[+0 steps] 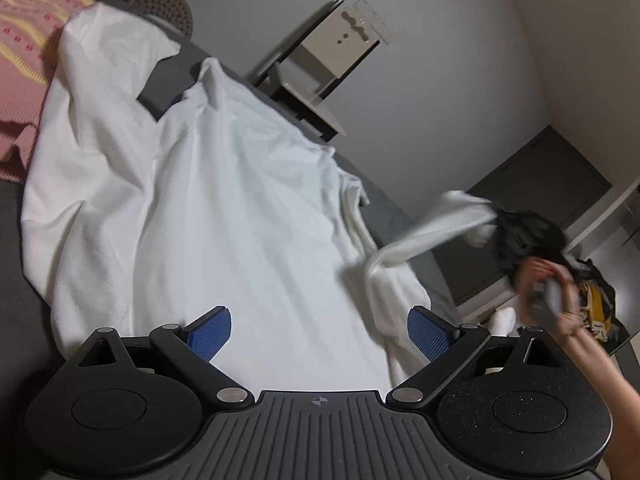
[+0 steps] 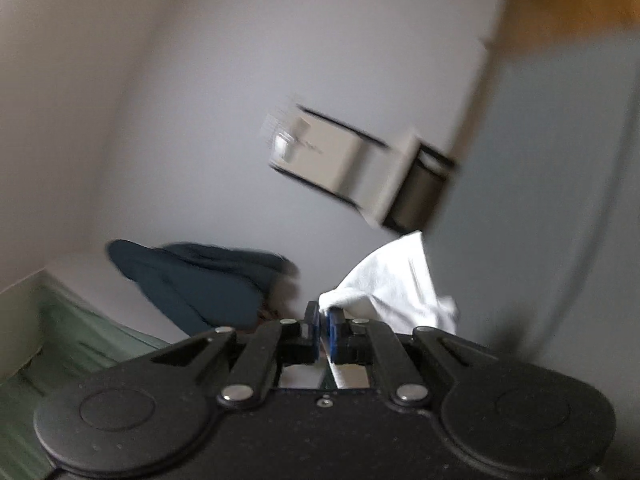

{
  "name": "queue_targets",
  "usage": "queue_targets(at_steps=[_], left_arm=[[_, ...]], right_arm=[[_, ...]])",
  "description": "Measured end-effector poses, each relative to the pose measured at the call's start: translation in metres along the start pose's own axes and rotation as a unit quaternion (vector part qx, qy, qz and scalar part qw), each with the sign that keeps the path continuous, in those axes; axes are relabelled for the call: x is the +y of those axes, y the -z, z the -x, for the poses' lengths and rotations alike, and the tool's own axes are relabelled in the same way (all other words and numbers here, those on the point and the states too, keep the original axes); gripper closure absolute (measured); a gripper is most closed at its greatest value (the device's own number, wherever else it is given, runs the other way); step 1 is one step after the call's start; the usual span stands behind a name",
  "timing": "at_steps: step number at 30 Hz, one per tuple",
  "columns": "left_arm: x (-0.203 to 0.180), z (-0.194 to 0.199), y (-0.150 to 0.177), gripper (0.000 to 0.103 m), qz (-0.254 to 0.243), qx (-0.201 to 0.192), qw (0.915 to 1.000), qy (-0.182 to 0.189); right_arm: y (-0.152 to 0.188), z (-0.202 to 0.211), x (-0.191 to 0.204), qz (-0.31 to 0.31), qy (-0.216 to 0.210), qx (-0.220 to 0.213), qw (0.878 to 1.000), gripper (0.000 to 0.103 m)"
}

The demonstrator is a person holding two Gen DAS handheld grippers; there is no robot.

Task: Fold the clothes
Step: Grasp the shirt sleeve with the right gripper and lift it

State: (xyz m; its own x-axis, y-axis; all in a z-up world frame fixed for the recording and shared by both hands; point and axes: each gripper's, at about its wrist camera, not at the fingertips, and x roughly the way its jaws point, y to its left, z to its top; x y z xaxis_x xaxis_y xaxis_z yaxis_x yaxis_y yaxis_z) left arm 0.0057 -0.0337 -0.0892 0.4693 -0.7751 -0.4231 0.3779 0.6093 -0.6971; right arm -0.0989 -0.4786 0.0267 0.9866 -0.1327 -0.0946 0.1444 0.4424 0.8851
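One soft white garment [image 1: 224, 208] | left gripper [image 1: 320, 326] jaws apart | right gripper [image 2: 322, 320] jaws clamped on its sleeve

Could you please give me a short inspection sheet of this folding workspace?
Surface: grey bed, mostly covered.
Job's things: white garment spread out, one end lifted to the right.
Clutter: pink knitted blanket at the far left; dark blue cloth.
Grippers: left gripper open above the garment; right gripper shut on the white garment.
Cables: nothing seen.
Surroundings: white wall cabinet, pale walls.
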Motion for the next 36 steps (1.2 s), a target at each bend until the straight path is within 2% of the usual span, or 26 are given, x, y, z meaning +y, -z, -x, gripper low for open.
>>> queue_targets(at_steps=[3,6,8,9,13,16,18,19,21,24,26,27,28,29,32,36], left_arm=[[-0.011,0.006,0.002,0.008,-0.023,-0.006,0.9997,0.008],[-0.025,0.010,0.005,0.008,-0.057,-0.007,0.9982,0.019],[-0.033,0.012,0.008,0.008,-0.077,-0.001,0.9964,0.036],[-0.038,0.012,0.010,0.008,-0.088,0.002,0.9951,0.045],[-0.055,0.014,0.022,0.008,-0.147,0.013,0.9858,0.080],[-0.065,0.010,0.031,0.008,-0.186,0.033,0.9773,0.096],[-0.069,0.007,0.038,0.008,-0.203,0.049,0.9726,0.102],[-0.070,0.006,0.041,0.008,-0.210,0.056,0.9706,0.104],[-0.071,0.001,0.047,0.008,-0.219,0.065,0.9676,0.108],[-0.070,0.000,0.049,0.008,-0.222,0.073,0.9657,0.113],[-0.068,0.000,0.048,0.008,-0.217,0.073,0.9663,0.119],[-0.067,0.000,0.048,0.008,-0.214,0.074,0.9665,0.121],[-0.067,-0.001,0.048,0.008,-0.212,0.076,0.9666,0.123],[-0.067,-0.002,0.049,0.008,-0.211,0.079,0.9664,0.123],[-0.068,-0.009,0.054,0.008,-0.218,0.090,0.9642,0.121],[-0.068,-0.018,0.059,0.008,-0.225,0.108,0.9617,0.114]], right_arm=[[-0.043,0.053,0.033,0.063,0.018,-0.040,0.997,0.098],[-0.082,0.095,0.050,0.123,0.088,-0.080,0.985,0.098],[-0.104,0.107,0.050,0.151,0.151,-0.095,0.972,0.098],[-0.112,0.109,0.048,0.168,0.179,-0.104,0.964,0.098],[-0.137,0.097,0.026,0.239,0.261,-0.087,0.931,0.098],[-0.147,0.082,-0.008,0.223,0.304,-0.066,0.924,0.098],[-0.148,0.057,-0.025,0.218,0.330,-0.045,0.917,0.098],[-0.148,0.048,-0.031,0.220,0.336,-0.034,0.915,0.098],[-0.144,0.032,-0.030,0.234,0.315,-0.028,0.919,0.098],[-0.144,0.029,-0.019,0.283,0.208,-0.052,0.935,0.098],[-0.151,0.026,-0.026,0.295,0.167,-0.062,0.939,0.098],[-0.156,0.021,-0.036,0.294,0.177,-0.054,0.938,0.098],[-0.158,0.012,-0.050,0.295,0.211,-0.034,0.931,0.098],[-0.159,0.001,-0.067,0.297,0.265,-0.008,0.917,0.098],[-0.153,-0.036,-0.120,0.304,0.390,0.069,0.866,0.098],[-0.141,-0.073,-0.161,0.311,0.470,0.133,0.815,0.098]])
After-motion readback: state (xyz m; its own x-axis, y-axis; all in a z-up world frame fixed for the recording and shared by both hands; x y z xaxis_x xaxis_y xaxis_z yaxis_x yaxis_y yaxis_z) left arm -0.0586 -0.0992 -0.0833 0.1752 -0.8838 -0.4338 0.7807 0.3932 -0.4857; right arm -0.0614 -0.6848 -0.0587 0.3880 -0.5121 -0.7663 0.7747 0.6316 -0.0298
